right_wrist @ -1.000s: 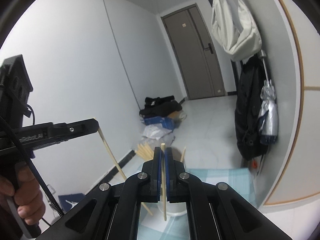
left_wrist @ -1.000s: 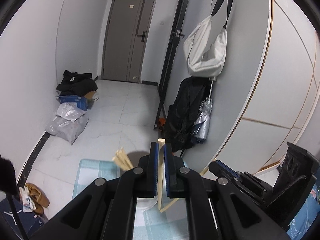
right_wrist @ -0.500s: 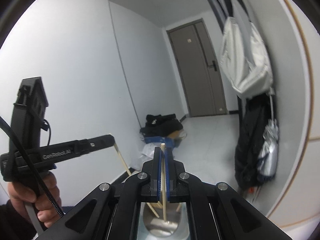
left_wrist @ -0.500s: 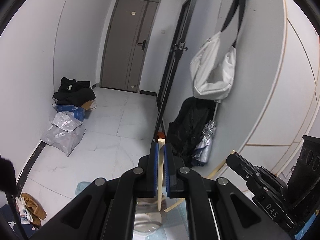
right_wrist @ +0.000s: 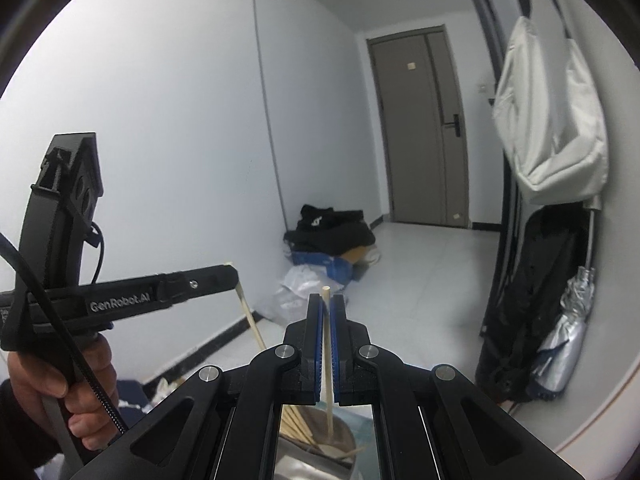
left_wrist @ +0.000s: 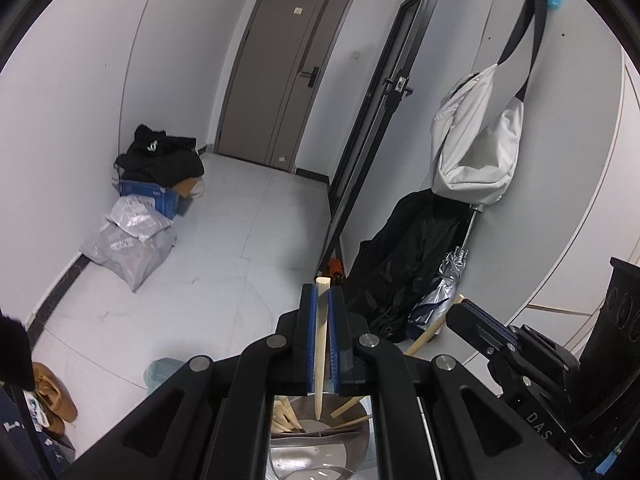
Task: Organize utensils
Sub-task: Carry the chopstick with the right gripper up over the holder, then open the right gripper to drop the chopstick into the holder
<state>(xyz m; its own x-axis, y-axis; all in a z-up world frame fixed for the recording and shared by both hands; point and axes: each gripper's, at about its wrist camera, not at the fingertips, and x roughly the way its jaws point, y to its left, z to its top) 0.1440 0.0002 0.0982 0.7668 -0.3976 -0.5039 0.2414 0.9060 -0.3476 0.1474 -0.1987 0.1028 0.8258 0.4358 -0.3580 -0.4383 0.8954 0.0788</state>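
Observation:
My left gripper [left_wrist: 321, 300] is shut on a pale wooden chopstick [left_wrist: 320, 344] held upright, its lower tip over a round metal holder [left_wrist: 320, 446] that holds several chopsticks. My right gripper [right_wrist: 326, 308] is shut on a thin chopstick [right_wrist: 328, 360], its tip down in the same metal holder [right_wrist: 316, 436]. The right gripper shows at the right of the left wrist view [left_wrist: 464, 310] with its chopstick slanting down. The left gripper shows at the left of the right wrist view [right_wrist: 234, 278], held by a hand.
A light blue mat [left_wrist: 164, 372] lies under the holder. Bags and a blue box [left_wrist: 148, 196] sit on the floor by the left wall. A black coat [left_wrist: 404, 264], an umbrella and a white bag [left_wrist: 476, 148] hang at the right wall. A grey door [left_wrist: 280, 72] is far ahead.
Both grippers have risen and tilted so the views look further up the hallway. The holder has slid down to the bottom of both views. Both chopsticks stay gripped.

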